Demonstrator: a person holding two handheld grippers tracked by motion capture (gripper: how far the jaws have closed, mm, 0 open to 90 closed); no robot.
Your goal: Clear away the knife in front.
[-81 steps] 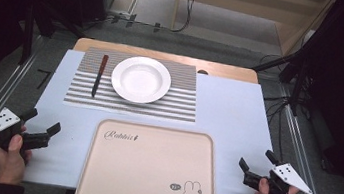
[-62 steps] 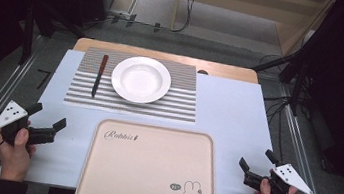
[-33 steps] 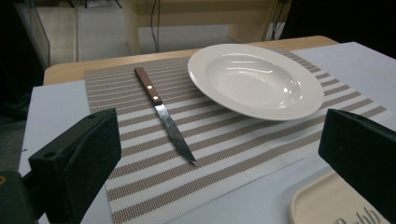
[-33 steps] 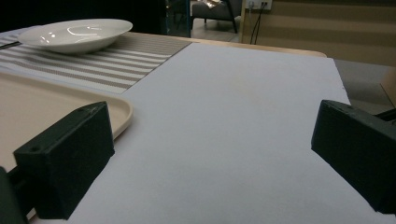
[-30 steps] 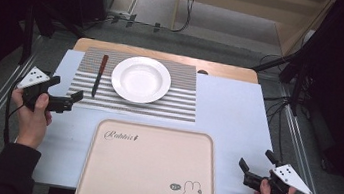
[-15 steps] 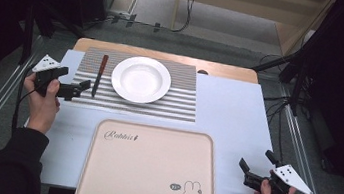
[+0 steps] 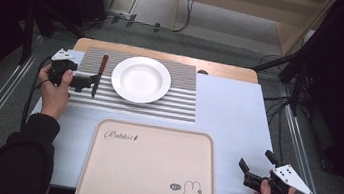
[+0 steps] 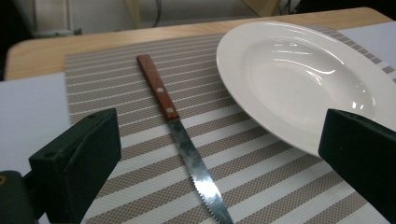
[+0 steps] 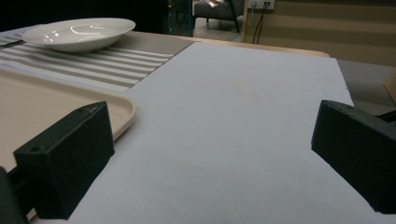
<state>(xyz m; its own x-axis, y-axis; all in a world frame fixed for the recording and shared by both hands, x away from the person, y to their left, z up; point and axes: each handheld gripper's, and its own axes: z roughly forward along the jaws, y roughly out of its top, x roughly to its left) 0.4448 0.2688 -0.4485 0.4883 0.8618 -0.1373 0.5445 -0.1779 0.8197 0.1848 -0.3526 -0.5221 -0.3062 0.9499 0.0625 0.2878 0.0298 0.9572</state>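
A knife [image 7: 99, 71] with a brown wooden handle lies on the striped placemat [image 7: 179, 103], just left of the white plate [image 7: 141, 79]. My left gripper [image 7: 92, 80] hovers at the knife's near end, open. In the left gripper view the knife [image 8: 187, 149] runs between the wide-apart jaws, blade toward me, and nothing is gripped. The plate [image 8: 308, 79] sits to its right. My right gripper [image 7: 256, 161] rests near the table's front right corner, open and empty. In the right gripper view its jaws [image 9: 212, 149] frame bare white sheet.
A beige tray [image 7: 148, 169] with a rabbit print lies at the front centre; its corner [image 9: 70, 107] shows beside the right gripper. A white sheet [image 7: 229, 109] covers the table. Metal rails run along both sides of the table.
My left gripper has travelled from the front left corner forward to the knife beside the plate. The right gripper has stayed put.
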